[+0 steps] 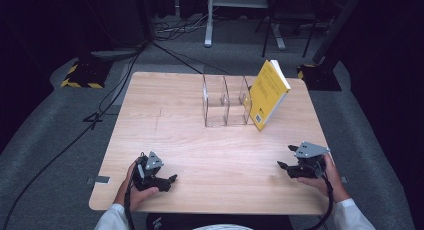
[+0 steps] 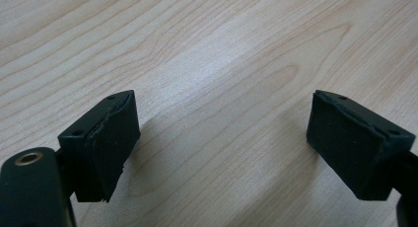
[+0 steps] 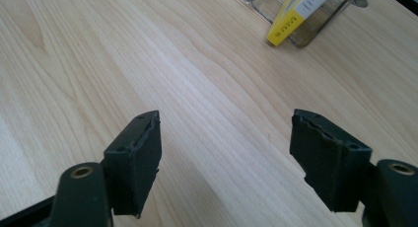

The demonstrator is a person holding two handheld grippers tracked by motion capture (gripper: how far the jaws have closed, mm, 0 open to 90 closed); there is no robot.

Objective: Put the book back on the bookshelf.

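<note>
A yellow book point(image 1: 269, 92) leans tilted against the right end of a clear plastic divider rack point(image 1: 223, 101) at the back middle of the wooden table point(image 1: 165, 120). In the right gripper view the yellow book point(image 3: 296, 16) and the rack point(image 3: 315, 29) appear at the top. My left gripper point(image 1: 172, 180) rests near the front left edge, held by a hand, open with nothing between its jaws point(image 2: 222, 143). My right gripper point(image 1: 284, 166) sits near the front right edge, also open and empty point(image 3: 226, 153). Both are far from the book.
The rack has several empty clear compartments left of the book. Black cables point(image 1: 100, 115) run over the grey floor at the left. A yellow-and-black striped base point(image 1: 82, 75) stands at the back left, and metal frame legs point(image 1: 209, 25) stand behind the table.
</note>
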